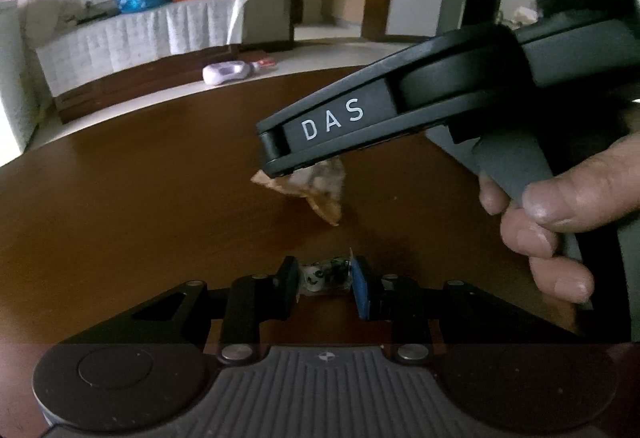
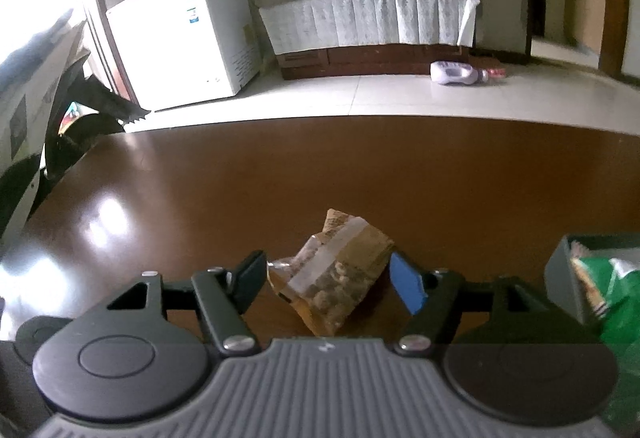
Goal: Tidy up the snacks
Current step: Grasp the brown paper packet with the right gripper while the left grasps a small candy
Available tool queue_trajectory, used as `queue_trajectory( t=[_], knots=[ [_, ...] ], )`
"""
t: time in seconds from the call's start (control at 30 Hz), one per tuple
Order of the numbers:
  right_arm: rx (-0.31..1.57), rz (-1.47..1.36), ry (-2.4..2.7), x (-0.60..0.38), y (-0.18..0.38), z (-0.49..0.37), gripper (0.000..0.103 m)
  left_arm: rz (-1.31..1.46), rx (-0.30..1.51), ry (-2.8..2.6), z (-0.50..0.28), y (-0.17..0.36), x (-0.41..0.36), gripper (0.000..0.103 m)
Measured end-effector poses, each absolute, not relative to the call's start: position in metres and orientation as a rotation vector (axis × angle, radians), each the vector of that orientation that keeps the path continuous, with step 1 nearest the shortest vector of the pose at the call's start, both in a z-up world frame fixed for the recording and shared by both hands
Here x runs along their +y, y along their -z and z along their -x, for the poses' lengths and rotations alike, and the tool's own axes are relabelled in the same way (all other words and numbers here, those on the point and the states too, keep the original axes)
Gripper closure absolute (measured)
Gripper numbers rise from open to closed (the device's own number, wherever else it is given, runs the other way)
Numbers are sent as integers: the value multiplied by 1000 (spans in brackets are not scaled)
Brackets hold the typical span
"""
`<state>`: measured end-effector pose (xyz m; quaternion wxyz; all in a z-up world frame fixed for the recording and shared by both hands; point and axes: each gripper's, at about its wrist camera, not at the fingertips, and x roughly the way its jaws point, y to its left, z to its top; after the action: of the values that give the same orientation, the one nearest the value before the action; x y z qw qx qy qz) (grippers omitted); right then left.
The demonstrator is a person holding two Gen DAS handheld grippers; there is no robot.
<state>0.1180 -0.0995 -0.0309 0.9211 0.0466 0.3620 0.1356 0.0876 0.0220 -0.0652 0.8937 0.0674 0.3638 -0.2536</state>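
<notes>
My left gripper [image 1: 325, 278] is shut on a small clear snack packet [image 1: 320, 275] with white and dark print, held just above the brown table [image 1: 140, 206]. A brown and clear snack bag [image 2: 340, 270] lies on the table between the fingers of my right gripper [image 2: 329, 276], which stand open on either side of it. From the left wrist view, the right gripper's dark body [image 1: 400, 106], marked DAS, reaches in from the right. Its tip sits over the same bag [image 1: 320, 194], and a hand [image 1: 560, 222] holds its grip.
A grey bin [image 2: 560, 274] holding a green packet [image 2: 616, 290] stands at the table's right. The table's far edge drops to a tiled floor where a purple-white bottle [image 2: 456, 72] lies. A white freezer [image 2: 184, 38] and a cloth-covered cabinet [image 2: 368, 22] stand farther back.
</notes>
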Motion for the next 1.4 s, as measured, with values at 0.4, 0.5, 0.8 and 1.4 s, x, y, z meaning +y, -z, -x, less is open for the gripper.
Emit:
queue_trajectory(
  t=[0.4,0.5,0.8,1.4],
  knots=[
    [766,-131,-198,-78,58,-138,24,-115,749,474,-75,58,47,73],
    [761,-114,-192,-75,65,-137,29,-107,745,471,-74,55,48,73],
    [751,-74,-194,-73,71,-132,59,-91,747,444,-74,51,51,72],
    [697,-53,-255,-95,38,-108,67,-100,715,427,-71,44,47,72]
  ],
)
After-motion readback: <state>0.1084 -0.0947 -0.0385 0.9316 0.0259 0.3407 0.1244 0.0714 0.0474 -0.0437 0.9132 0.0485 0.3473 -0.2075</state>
